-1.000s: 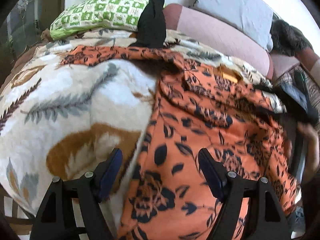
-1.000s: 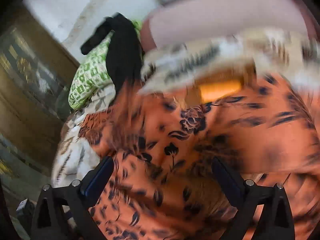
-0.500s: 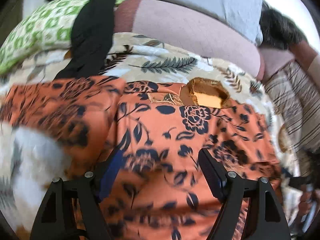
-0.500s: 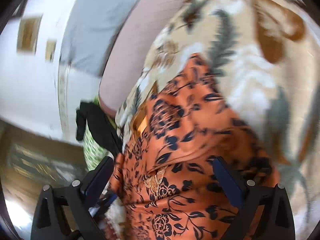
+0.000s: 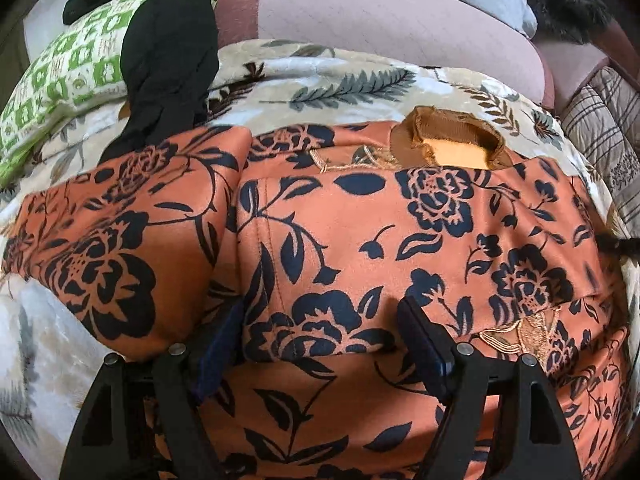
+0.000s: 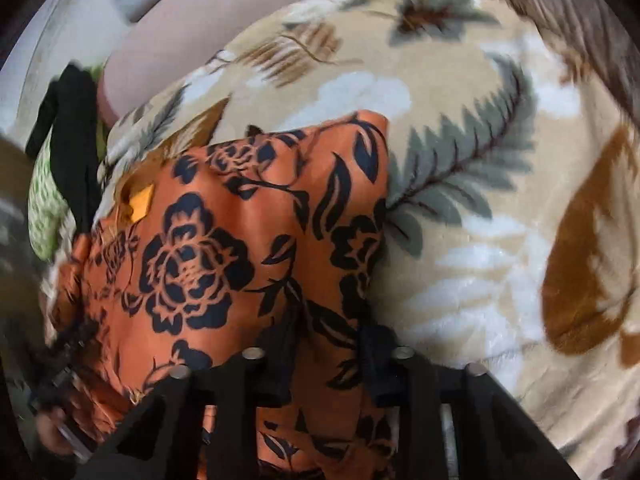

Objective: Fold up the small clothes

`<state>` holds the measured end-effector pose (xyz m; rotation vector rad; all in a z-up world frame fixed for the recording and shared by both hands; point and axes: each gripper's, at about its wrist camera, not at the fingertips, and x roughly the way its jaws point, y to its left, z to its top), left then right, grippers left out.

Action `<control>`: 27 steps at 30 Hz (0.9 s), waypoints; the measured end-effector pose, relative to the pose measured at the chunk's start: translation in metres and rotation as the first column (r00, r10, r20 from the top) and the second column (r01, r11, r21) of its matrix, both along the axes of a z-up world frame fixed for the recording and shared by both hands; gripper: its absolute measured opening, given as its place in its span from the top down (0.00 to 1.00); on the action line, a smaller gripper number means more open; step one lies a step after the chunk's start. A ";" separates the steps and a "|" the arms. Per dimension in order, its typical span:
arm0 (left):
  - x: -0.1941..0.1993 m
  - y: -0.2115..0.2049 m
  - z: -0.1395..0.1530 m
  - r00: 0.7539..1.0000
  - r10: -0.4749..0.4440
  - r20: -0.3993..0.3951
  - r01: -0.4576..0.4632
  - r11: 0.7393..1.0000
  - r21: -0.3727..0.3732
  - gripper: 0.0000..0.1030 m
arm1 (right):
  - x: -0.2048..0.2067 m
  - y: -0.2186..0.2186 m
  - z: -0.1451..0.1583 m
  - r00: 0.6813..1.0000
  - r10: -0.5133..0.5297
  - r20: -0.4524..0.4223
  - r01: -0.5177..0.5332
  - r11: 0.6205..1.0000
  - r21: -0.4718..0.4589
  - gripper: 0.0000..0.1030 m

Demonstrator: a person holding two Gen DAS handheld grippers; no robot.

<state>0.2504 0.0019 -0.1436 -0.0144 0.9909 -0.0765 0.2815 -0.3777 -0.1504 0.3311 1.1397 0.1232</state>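
Right wrist: right tool (image 6: 326, 344) pinching orange floral garment (image 6: 224, 240).

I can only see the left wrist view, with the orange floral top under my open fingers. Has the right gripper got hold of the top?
Observer: Yes. The right gripper is shut on a bunched fold of the orange floral top.
Operator: Which part is it pinching?
Observer: A narrow ridge of fabric along the top's edge, on the right side of that view. The ridge runs forward from the jaws to a rounded tip.
Operator: What lies beside that edge?
Observer: The leaf-print blanket lies directly to its right, with a large grey-green fern leaf printed there.
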 end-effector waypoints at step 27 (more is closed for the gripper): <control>0.003 -0.011 0.001 0.997 -0.042 0.060 0.036 0.995 0.093 0.08 | 0.026 -0.068 -0.013 0.962 -0.267 0.064 0.267 0.964 0.016 0.77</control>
